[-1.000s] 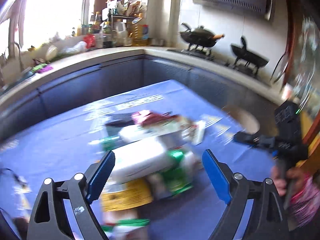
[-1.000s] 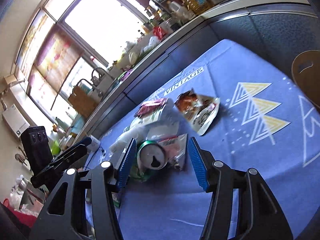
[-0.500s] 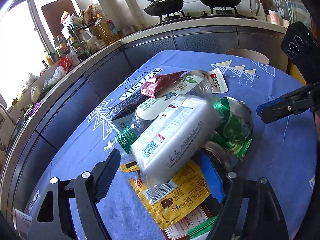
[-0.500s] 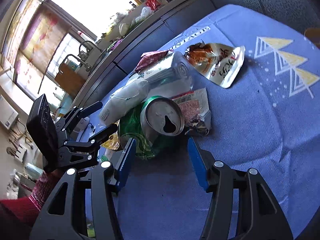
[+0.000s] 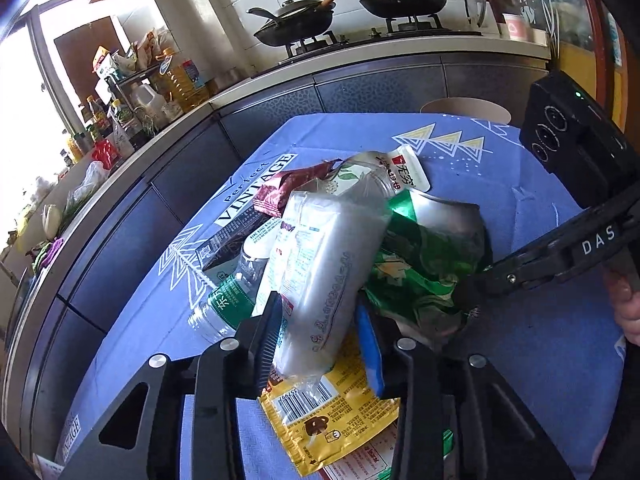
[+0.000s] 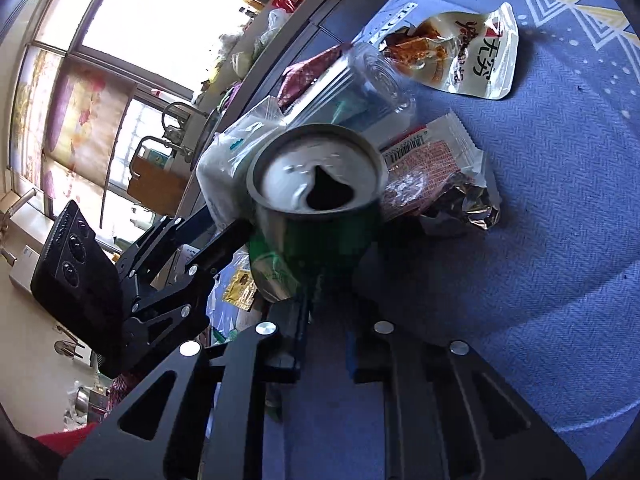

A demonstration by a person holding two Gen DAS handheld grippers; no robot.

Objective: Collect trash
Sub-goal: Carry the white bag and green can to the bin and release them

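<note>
Two hand-held grippers work one heap of trash on a blue patterned tablecloth [image 5: 540, 360].

Left gripper [image 5: 320, 336]: jaws have just been closing, now pinching a clear plastic packet [image 5: 320, 264] with white contents near its lower end. Packet lies on top of the heap, tilted up and away from the camera.

Right gripper [image 6: 324, 320]: jaws have just been closing, now nearly together on the crushed lower body of a green drink can [image 6: 316, 208]. Can mouth faces the right wrist camera.

Left wrist view only: yellow mushroom-print wrapper [image 5: 336, 416] under the packet; clear bottle with green label [image 5: 228, 300]; dark red wrapper [image 5: 288, 188]; two black pans on the stove [image 5: 344, 20]; a thumb at the right edge on the other gripper's handle.

Right wrist view only: open can top; red-printed foil wrapper [image 6: 436, 172] just beside the can; white snack pouch [image 6: 468, 60] lying apart, farther back; bright window [image 6: 168, 12].
</note>
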